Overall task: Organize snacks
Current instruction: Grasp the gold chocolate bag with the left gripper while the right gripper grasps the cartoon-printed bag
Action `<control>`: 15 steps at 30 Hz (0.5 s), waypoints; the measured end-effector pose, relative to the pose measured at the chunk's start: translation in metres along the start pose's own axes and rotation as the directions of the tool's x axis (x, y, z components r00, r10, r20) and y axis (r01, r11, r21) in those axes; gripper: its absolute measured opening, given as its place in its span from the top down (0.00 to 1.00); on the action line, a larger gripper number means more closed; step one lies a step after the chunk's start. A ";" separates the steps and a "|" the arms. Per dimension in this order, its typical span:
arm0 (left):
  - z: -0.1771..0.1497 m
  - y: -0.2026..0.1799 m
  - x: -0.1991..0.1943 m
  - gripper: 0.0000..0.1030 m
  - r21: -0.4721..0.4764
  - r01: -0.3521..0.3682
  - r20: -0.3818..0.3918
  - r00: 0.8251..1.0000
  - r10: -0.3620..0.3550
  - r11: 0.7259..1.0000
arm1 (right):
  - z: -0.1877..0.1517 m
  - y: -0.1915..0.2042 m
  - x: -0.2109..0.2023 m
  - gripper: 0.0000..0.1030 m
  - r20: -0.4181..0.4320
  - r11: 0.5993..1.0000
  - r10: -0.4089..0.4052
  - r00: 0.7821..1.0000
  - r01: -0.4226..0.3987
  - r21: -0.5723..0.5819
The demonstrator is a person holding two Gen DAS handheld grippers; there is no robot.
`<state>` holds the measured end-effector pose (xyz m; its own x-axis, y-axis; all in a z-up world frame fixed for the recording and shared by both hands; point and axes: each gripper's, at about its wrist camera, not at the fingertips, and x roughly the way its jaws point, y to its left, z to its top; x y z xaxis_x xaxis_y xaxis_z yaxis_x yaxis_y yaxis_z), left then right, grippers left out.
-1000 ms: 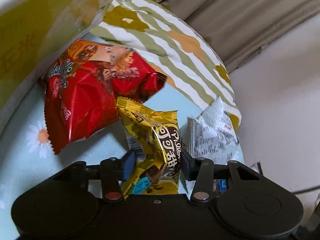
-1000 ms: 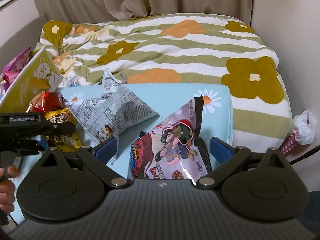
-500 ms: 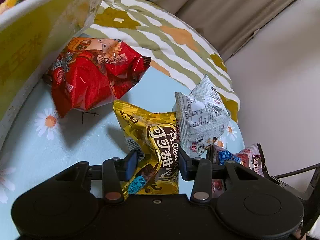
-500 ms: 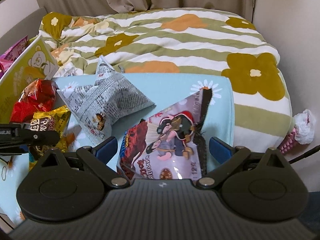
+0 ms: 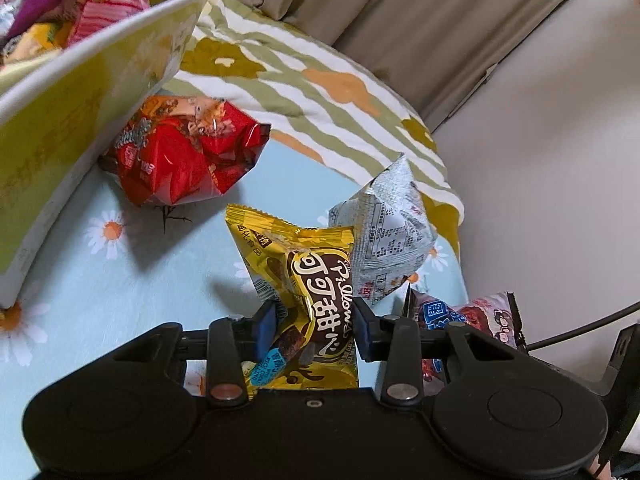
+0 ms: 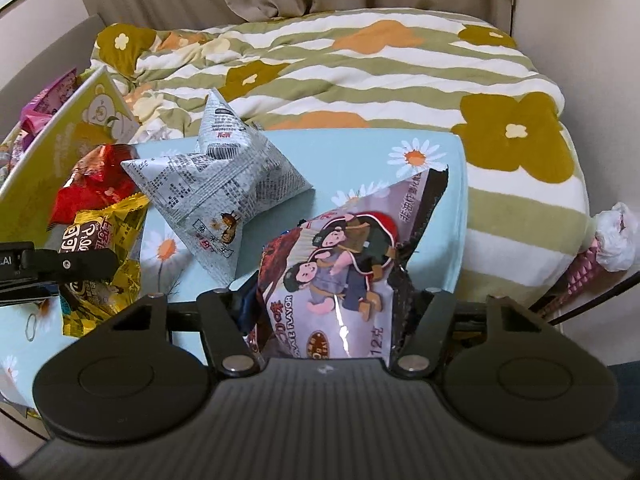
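1. Striped quilt with olive and orange flowers (image 6: pixel 360 64): fills the upper half of the right wrist view, beige curtain behind it.
2. Pale blue cloth printed with daisies (image 5: pixel 120 288): covers the lower left and centre of the left wrist view; all loose snacks lie on it.
3. Yellow-green cardboard box with white rim (image 5: pixel 80 92): upper left of the left wrist view, pink, purple and striped packets inside it. Same box at left edge of the right wrist view (image 6: pixel 52 152).
4. Crumpled red foil snack bag (image 5: pixel 184 160): on the cloth, just beside the box wall, centre left of the left wrist view.
5. White pyramid-shaped packet with newsprint pattern (image 6: pixel 224 192): centre of the right wrist view, resting on the cloth, apart from both grippers.
6. Lilac snack bag with cartoon figures and black edge (image 6: pixel 340 272): lower centre of the right wrist view, between the fingers of the right gripper (image 6: pixel 332 304). Jaws have just been closing; the blue pads sit against the bag's two sides, gripping it.
7. Gold foil snack packet with brown label (image 5: pixel 304 292): lower centre of the left wrist view, standing up from the left gripper (image 5: pixel 312 324), clear of the cloth. Jaws have just been closing and are clamped on its lower half, the foil pinched.
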<state>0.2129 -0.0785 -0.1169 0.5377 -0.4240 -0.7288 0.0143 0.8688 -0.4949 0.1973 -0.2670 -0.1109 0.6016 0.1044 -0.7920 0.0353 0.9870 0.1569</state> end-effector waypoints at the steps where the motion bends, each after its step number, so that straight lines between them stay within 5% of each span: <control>1: 0.000 0.000 -0.003 0.58 0.002 0.001 0.009 1.000 -0.001 1.000 | -0.001 0.000 -0.005 0.24 0.009 1.000 0.005 1.000 -0.005 0.002; 15: 0.002 -0.019 -0.065 0.58 0.074 -0.005 0.138 0.990 -0.005 0.997 | 0.009 0.025 -0.063 0.24 0.157 0.996 0.084 0.984 -0.082 -0.021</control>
<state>0.1790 -0.0670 -0.0590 0.6484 -0.3893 -0.6542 0.0741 0.8875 -0.4547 0.1678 -0.2503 -0.0522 0.7205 0.1666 -0.6731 -0.0305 0.9774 0.2092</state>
